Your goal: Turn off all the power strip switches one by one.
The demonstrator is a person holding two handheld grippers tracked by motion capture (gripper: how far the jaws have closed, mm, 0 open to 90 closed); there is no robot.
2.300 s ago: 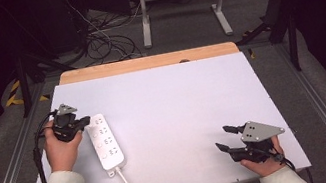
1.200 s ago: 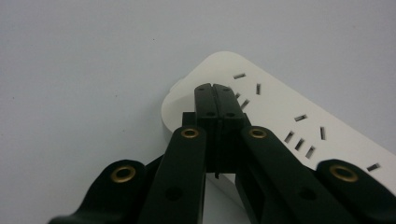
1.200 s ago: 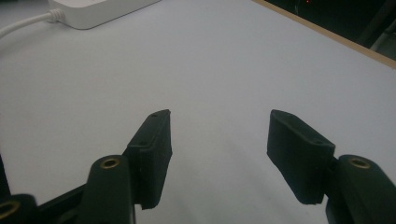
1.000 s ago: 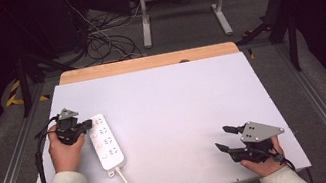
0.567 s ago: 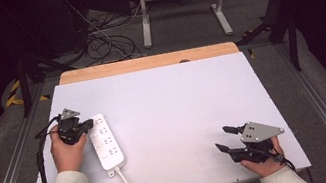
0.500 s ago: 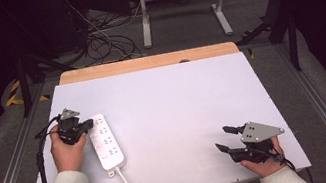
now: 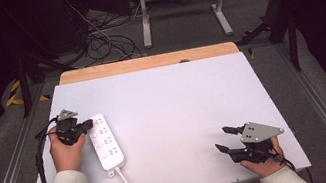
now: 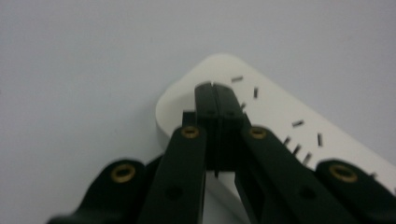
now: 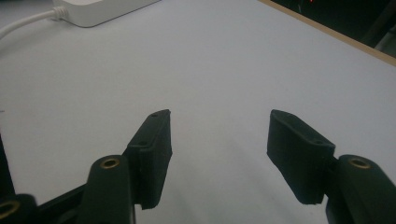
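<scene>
A white power strip (image 7: 104, 143) lies on the left part of the white table (image 7: 168, 105), its cord running off the near edge. My left gripper (image 7: 87, 123) is shut, its tips over the strip's far end. In the left gripper view the two jaws press together with nothing between them, the gripper (image 8: 213, 85) sitting above the power strip (image 8: 280, 121) and its socket slots. My right gripper (image 7: 225, 138) rests open at the table's near right, empty. The right gripper view has the gripper (image 9: 217, 115) wide open over bare table, the power strip (image 9: 100, 10) far off.
A wooden strip (image 7: 146, 63) borders the table's far edge. Behind it, cables (image 7: 101, 41) lie on the floor beside a metal stand (image 7: 181, 2). Rails run along both sides of the table.
Since the earliest frame the left hand has shifted slightly, bringing its gripper tips onto the strip's far end. Over the last second nothing has visibly moved.
</scene>
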